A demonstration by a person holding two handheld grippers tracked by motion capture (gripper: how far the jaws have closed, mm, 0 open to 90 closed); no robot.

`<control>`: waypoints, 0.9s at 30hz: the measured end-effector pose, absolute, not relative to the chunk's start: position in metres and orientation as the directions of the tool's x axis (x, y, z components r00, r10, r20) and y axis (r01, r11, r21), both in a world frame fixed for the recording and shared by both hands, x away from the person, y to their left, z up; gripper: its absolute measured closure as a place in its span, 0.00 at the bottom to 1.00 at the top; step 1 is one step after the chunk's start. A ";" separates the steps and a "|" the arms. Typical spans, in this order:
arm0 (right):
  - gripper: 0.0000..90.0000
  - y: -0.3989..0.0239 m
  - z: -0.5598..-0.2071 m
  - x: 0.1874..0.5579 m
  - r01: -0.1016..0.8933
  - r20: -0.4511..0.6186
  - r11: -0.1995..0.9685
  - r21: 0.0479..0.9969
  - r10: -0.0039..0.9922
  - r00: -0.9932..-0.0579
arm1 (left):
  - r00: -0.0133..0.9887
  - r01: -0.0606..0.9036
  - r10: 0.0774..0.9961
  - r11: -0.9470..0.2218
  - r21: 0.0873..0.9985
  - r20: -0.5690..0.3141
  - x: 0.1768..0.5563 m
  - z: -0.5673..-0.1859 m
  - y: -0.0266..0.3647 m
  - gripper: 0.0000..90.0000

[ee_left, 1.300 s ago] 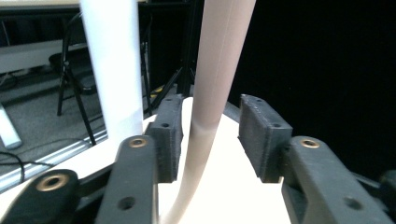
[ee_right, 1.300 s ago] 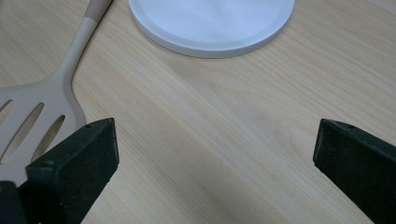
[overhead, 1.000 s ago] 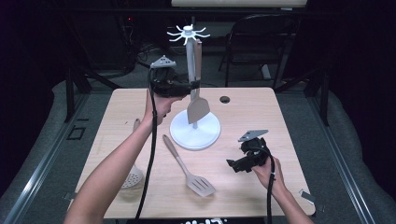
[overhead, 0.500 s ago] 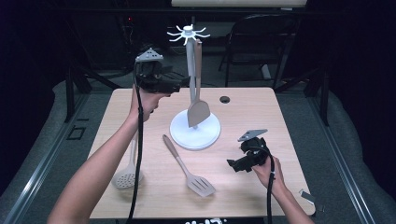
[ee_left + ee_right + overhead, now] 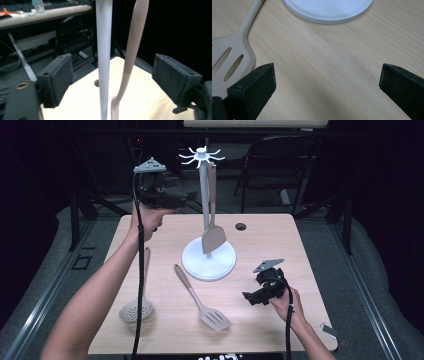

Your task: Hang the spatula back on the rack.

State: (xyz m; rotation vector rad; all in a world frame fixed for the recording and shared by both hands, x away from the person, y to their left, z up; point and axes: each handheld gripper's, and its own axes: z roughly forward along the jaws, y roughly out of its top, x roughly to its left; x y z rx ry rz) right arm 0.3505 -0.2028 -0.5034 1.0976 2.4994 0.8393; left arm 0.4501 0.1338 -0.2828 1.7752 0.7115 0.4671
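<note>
Around the rack: a white utensil rack (image 5: 208,262) stands mid-table; every place below is given from it
Setting: wooden table (image 5: 300,250), dark room, a black chair (image 5: 280,165) well behind the rack
Turner: a beige turner (image 5: 213,227) hangs from a top hook, its blade just above the rack's round base, its handle close beside the pole
Left gripper: the left gripper (image 5: 187,196) hovers level, high up to the left of the pole; its jaws have just been closing a little yet stand wide, pressing on nothing; in the left gripper view (image 5: 112,80) the pole and the turner handle (image 5: 132,50) show between them, farther off
Right gripper: the right gripper (image 5: 252,298) rests low, in front and to the right of the base; its jaws stand wide over bare wood (image 5: 327,87), holding nothing
Done: one utensil looks hung and let go
Left: a slotted spatula (image 5: 202,300) lies in front of the base; a skimmer (image 5: 137,305) lies in front and well to the left; both likely await hooks
Obstacles: a small hole (image 5: 241,226) in the tabletop sits behind and right of the base; the hung turner crowds the pole, so a free hook looks the safer choice
</note>
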 end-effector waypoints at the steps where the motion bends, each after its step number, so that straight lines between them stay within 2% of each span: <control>1: 0.01 -0.202 -0.504 0.350 0.577 -0.028 0.545 0.608 0.741 -0.671 | 0.735 0.217 0.678 -0.203 0.955 -0.023 0.449 -0.277 0.134 0.28; 8: 0.01 -0.201 -0.504 0.349 0.563 -0.042 0.567 0.601 0.725 -0.687 | 0.718 0.167 0.696 -0.192 0.967 0.014 0.446 -0.262 0.132 0.66; 13: 0.01 -0.202 -0.505 0.347 0.562 -0.040 0.572 0.598 0.721 -0.691 | 0.698 0.159 0.716 -0.203 0.966 0.036 0.450 -0.255 0.128 0.85; 19: 0.01 -0.202 -0.506 0.348 0.560 -0.044 0.580 0.592 0.717 -0.696 | 0.709 0.165 0.705 -0.190 0.968 0.018 0.454 -0.258 0.127 0.94; 27: 0.01 -0.202 -0.506 0.348 0.562 -0.036 0.574 0.596 0.718 -0.695 | 0.706 0.140 0.707 -0.207 0.968 0.049 0.451 -0.253 0.122 0.99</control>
